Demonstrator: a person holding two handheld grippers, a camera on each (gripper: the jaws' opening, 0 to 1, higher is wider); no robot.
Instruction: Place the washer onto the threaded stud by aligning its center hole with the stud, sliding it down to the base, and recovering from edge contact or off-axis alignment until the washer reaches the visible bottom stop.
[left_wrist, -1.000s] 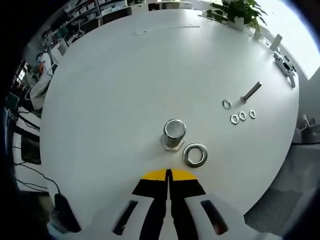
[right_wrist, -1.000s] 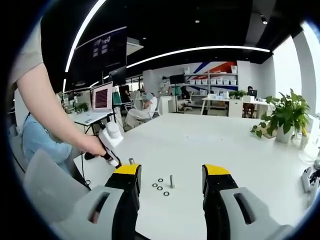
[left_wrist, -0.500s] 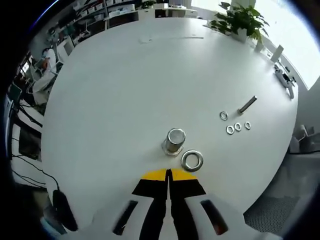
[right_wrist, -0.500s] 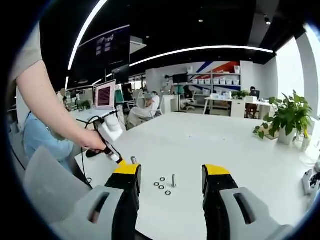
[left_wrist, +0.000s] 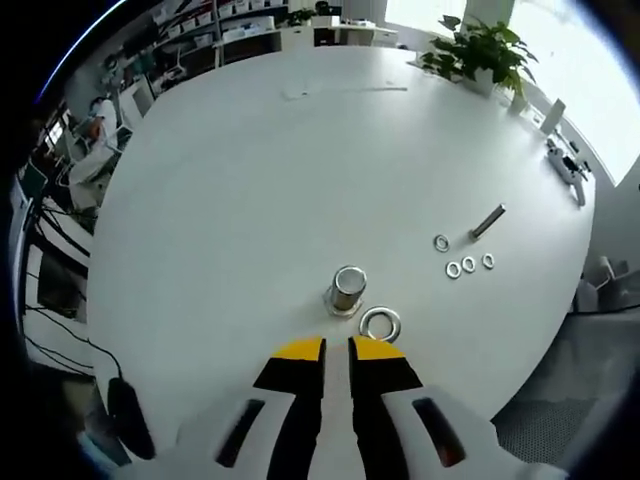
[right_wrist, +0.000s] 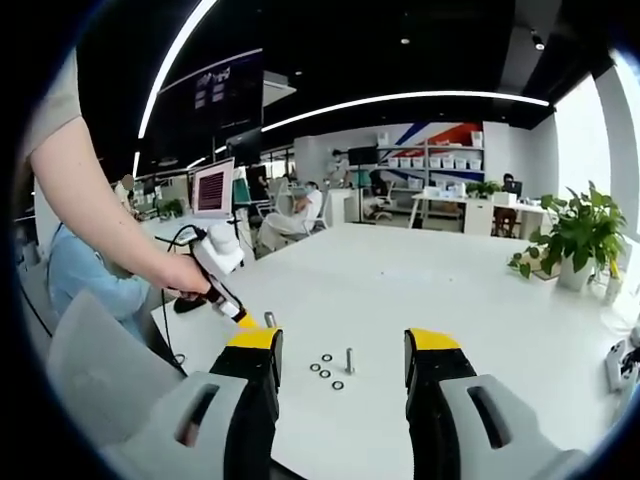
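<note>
The threaded stud (left_wrist: 347, 288), a short metal cylinder on a nut-like base, stands upright on the round white table (left_wrist: 250, 180). A large steel washer (left_wrist: 380, 323) lies flat on the table just right of the stud's base, close to it. My left gripper (left_wrist: 337, 352) hovers above and short of both, its yellow-tipped jaws parted by a narrow gap with nothing between them. My right gripper (right_wrist: 343, 342) is held wide open and empty, higher over the table. In the right gripper view a hand holds the left gripper (right_wrist: 222, 272) above the stud (right_wrist: 269, 320).
Several small washers (left_wrist: 462, 262) and a loose bolt (left_wrist: 488, 221) lie right of the stud; they appear again as small washers (right_wrist: 325, 368) and a bolt (right_wrist: 349, 360). A potted plant (left_wrist: 480, 50) and a white device (left_wrist: 565, 160) sit at the table's far edge.
The left jaws, closed together before, now stand slightly apart. The left view has drawn back, so the stud and washer look smaller. The right gripper stays wide open.
</note>
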